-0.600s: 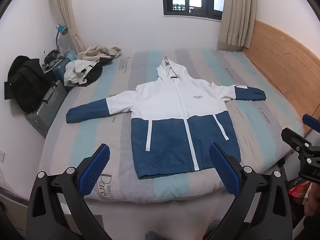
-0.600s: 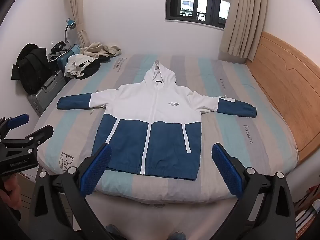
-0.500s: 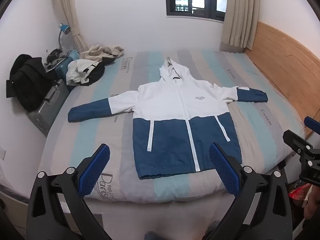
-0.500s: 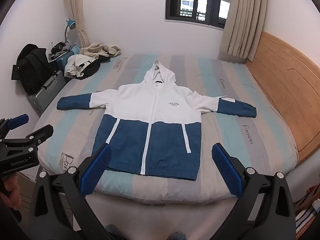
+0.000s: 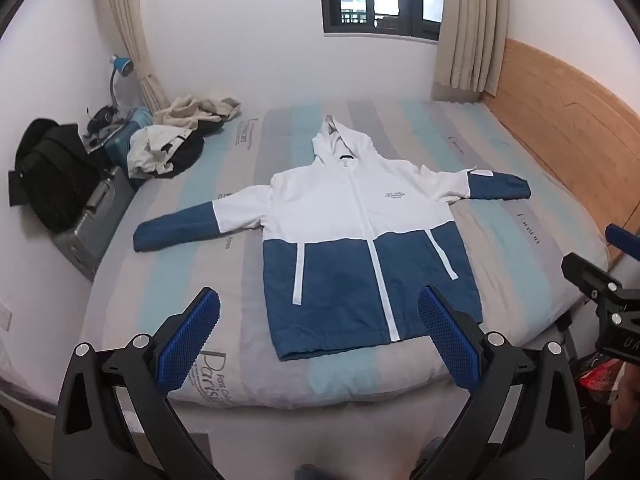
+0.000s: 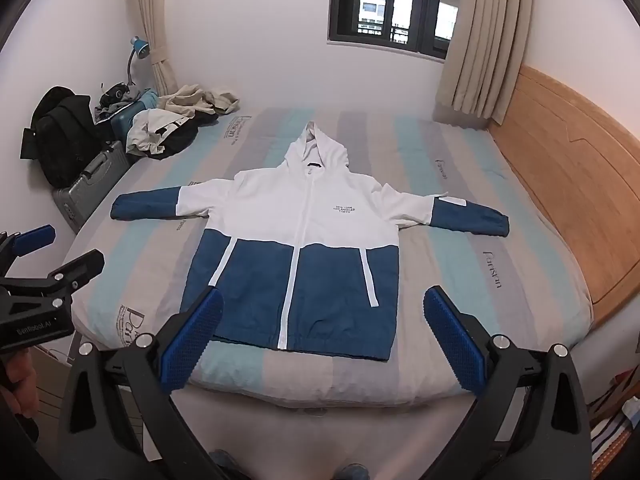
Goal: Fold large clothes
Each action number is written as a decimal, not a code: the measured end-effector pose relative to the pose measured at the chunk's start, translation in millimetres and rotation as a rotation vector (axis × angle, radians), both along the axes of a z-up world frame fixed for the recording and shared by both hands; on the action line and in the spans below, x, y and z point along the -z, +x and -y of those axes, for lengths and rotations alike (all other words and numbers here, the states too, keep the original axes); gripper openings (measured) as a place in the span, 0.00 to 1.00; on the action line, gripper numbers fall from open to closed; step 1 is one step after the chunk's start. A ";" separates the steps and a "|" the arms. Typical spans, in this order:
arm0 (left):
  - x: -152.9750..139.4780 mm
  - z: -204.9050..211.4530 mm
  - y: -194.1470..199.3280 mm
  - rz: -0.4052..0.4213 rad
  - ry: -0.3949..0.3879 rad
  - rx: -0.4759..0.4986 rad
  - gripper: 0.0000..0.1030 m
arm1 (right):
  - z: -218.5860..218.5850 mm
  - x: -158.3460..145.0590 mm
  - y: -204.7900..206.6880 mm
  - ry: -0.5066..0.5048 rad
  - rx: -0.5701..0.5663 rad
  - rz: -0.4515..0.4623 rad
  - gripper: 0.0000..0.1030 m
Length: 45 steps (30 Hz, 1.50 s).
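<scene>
The jacket (image 5: 360, 240) lies flat and face up in the middle of the bed (image 5: 168, 280), zipped, hood toward the window, both sleeves stretched straight out to the sides. Neither gripper touches it. The left gripper (image 5: 319, 344) hangs over the foot of the bed with its jaws spread wide and nothing between the blue ribbed pads (image 5: 188, 344); the jacket's hem shows in the gap beyond them. The right gripper (image 6: 323, 340) is released in the same way, its jaws wide apart above the hem, pads (image 6: 456, 344) clear of the cloth. In the right wrist view the left gripper appears at the left edge, held by a hand (image 6: 16, 376), and its black body carries white lettering that looks like "GenRobot.AI".

The jacket is white over the chest, hood and upper arms, and blue over the lower body and forearms, with a white zip strip and two slanted white pocket strips. Small dark print on the chest reads "NEW YORK / LOS ANGELES / TOKYO". A white patch sits on the sleeve toward the headboard (image 6: 580, 184).

The bed cover has grey, beige and pale blue stripes, with the word "Parisian" printed here and there. At the far left corner lies a heap of clothes (image 6: 172, 128). Beside the bed stand a silver suitcase (image 5: 92, 224), a black backpack (image 5: 48, 172) and a blue lamp (image 5: 120, 66). Beige curtains (image 6: 480, 36) frame a dark window (image 6: 392, 4).
</scene>
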<state>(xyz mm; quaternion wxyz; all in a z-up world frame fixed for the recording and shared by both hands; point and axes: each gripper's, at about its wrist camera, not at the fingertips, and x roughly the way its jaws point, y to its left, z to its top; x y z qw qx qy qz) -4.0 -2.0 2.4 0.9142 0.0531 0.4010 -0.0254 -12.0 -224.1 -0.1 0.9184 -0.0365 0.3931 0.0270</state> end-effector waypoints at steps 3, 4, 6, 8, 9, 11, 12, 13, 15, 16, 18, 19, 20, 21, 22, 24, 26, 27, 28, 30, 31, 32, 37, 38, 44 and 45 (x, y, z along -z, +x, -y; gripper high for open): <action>-0.6 0.3 1.7 -0.004 0.001 0.012 0.94 | 1.6 -5.6 -0.1 0.000 0.004 0.002 0.93; -0.5 0.0 2.2 -0.004 0.000 0.012 0.94 | 1.7 -5.3 -1.2 -0.001 0.003 0.003 0.93; -1.2 0.9 3.7 -0.006 0.001 0.013 0.94 | 3.5 -4.3 -1.1 0.001 0.004 0.001 0.93; -2.2 2.5 3.9 -0.005 0.000 0.011 0.94 | 2.3 -4.2 -1.8 -0.002 0.006 0.001 0.93; -2.8 2.8 4.4 -0.007 0.001 0.009 0.94 | 2.2 -3.6 -1.8 -0.003 0.008 -0.001 0.93; -3.8 1.7 5.2 -0.011 -0.012 0.011 0.94 | 2.2 -3.4 -1.7 -0.001 0.010 -0.003 0.93; -3.8 0.8 5.6 -0.012 -0.013 0.008 0.94 | 2.2 -3.3 -1.6 -0.003 0.010 -0.002 0.93; -2.7 0.9 6.1 -0.014 -0.012 0.007 0.94 | 2.9 -3.4 -1.7 -0.002 0.010 -0.002 0.93; -2.2 0.8 6.5 -0.014 -0.019 0.011 0.94 | 4.4 -3.4 -1.7 -0.001 0.010 -0.001 0.93; -2.2 1.3 7.3 -0.013 -0.014 0.009 0.94 | 3.9 -2.7 -0.7 -0.001 0.011 -0.002 0.93; -0.7 1.2 5.7 -0.008 -0.012 0.011 0.94 | 4.9 -2.8 -0.7 -0.002 0.011 0.001 0.93; -0.2 1.4 5.5 -0.007 -0.011 0.011 0.94 | 4.8 -3.0 0.2 -0.003 0.011 0.000 0.93; -0.3 1.4 6.7 -0.008 -0.015 0.011 0.94 | 5.2 -2.5 0.8 -0.002 0.011 0.001 0.93; -0.2 1.1 6.1 -0.009 -0.020 0.010 0.94 | 6.0 -2.2 1.2 -0.004 0.011 0.002 0.93; 0.7 0.2 5.1 -0.010 -0.025 0.008 0.94 | 6.0 -2.6 1.2 -0.004 0.011 0.002 0.93; -0.1 0.9 5.8 -0.010 -0.023 0.009 0.94 | 7.3 -2.9 1.1 -0.004 0.013 0.003 0.93; 0.4 0.7 5.7 -0.010 -0.026 0.006 0.94 | 5.9 -3.3 0.1 -0.007 0.012 0.003 0.93; 0.2 0.9 6.2 -0.010 -0.026 0.005 0.94 | 6.3 -3.2 0.0 -0.007 0.011 0.004 0.93; 0.3 1.0 6.9 -0.010 -0.028 0.003 0.94 | 5.5 -3.0 0.4 -0.008 0.011 0.003 0.93; 1.7 1.7 6.7 -0.008 -0.028 0.002 0.94 | 6.4 -3.0 0.3 -0.008 0.013 0.004 0.93; 1.6 1.8 7.3 -0.008 -0.026 0.000 0.94 | 7.3 -2.5 0.4 -0.004 0.013 0.003 0.93; 2.0 1.3 6.9 -0.007 -0.027 0.001 0.94 | 6.9 -2.6 0.2 -0.005 0.011 0.003 0.93; 3.1 1.2 5.8 -0.008 -0.027 -0.004 0.94 | 9.7 -3.1 0.3 -0.006 0.007 0.003 0.93; 3.1 2.1 5.7 -0.007 -0.025 -0.001 0.94 | 10.6 -3.9 0.8 -0.006 0.007 0.002 0.93; 2.6 2.3 5.7 -0.005 -0.028 -0.001 0.94 | 11.6 -5.5 2.5 -0.006 0.007 0.002 0.93; 2.6 2.7 5.9 -0.007 -0.027 -0.002 0.94 | 11.3 -5.5 2.6 -0.006 0.007 0.002 0.93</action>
